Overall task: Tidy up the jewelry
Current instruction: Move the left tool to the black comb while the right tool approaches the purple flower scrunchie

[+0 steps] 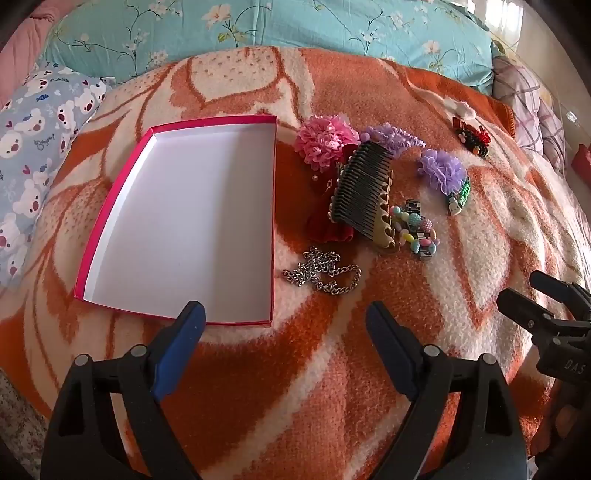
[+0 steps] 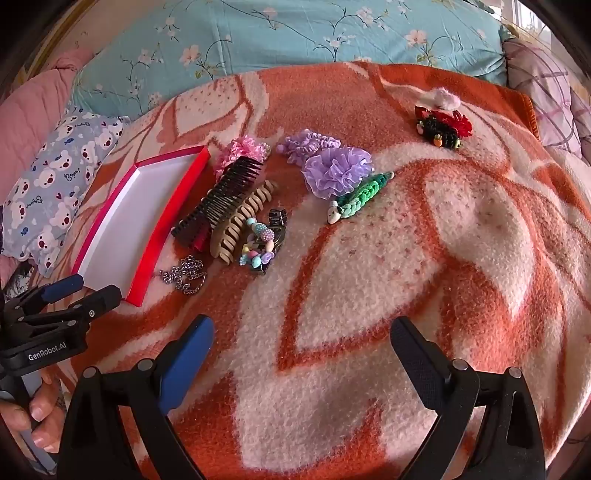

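Both grippers, left (image 1: 284, 325) and right (image 2: 303, 341), tilt downward with jaws wide apart, gripping nothing. Beyond them a chain (image 1: 323, 275) lies beside an empty pink box (image 1: 177, 225), amid combs (image 1: 364, 188) and hair ties on an orange blanket (image 1: 295, 387).

Bed with orange-and-cream blanket (image 1: 332, 369), teal floral quilt (image 1: 295, 26), bear-print pillow (image 1: 33, 140), daylight at right

A box (image 1: 177, 221) is lying open on the blanket (image 1: 314, 369) toward its left edge. Just right of the box, a chain (image 1: 321, 275) is lying nearest the front, with a comb (image 1: 364, 190) sitting behind it. Farther right, a beaded bracelet (image 1: 415, 230) is resting beside the comb. A small clip (image 1: 472, 138) is lying well apart near the far right corner.
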Action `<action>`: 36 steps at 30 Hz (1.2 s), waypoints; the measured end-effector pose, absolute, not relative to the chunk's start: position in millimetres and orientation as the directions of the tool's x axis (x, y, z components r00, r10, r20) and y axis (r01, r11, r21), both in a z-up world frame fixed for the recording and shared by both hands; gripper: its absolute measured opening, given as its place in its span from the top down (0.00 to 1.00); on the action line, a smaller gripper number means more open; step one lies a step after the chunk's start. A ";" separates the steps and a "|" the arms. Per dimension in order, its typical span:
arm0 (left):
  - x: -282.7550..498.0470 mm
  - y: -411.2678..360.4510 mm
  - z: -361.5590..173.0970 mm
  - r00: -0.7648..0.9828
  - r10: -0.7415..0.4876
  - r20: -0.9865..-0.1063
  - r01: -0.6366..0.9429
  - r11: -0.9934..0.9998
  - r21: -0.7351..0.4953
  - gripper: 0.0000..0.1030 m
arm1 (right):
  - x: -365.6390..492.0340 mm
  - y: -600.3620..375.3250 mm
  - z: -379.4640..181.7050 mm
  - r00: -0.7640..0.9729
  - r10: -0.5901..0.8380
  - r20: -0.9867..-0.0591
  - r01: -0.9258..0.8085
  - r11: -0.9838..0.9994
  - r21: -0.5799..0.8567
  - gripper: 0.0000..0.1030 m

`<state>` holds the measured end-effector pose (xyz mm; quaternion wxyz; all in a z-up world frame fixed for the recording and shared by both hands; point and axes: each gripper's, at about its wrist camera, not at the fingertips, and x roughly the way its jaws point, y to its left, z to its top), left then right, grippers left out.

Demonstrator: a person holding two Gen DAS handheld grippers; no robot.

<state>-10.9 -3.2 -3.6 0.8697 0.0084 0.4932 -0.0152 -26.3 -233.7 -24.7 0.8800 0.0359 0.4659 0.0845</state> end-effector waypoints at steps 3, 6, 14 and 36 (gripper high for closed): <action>-11.1 -3.6 -3.4 0.513 -0.018 -0.858 0.035 0.999 0.000 0.13 | -26.2 -233.0 -24.0 0.553 0.178 -0.814 -0.114 0.984 0.137 0.06; -11.0 -3.4 -3.7 0.513 -0.018 -0.858 0.034 0.999 -0.001 0.13 | -26.4 -233.1 -23.7 0.553 0.178 -0.814 -0.114 0.984 0.138 0.05; -10.2 -1.5 -4.2 0.512 -0.021 -0.859 0.032 0.999 -0.005 0.13 | -24.9 -234.5 -23.2 0.556 0.185 -0.810 -0.120 0.983 0.142 0.05; -1.0 -5.7 -9.7 0.496 -0.059 -0.866 0.052 0.998 -0.039 0.13 | -19.2 -241.2 -26.6 0.566 0.181 -0.804 -0.106 0.983 0.147 0.06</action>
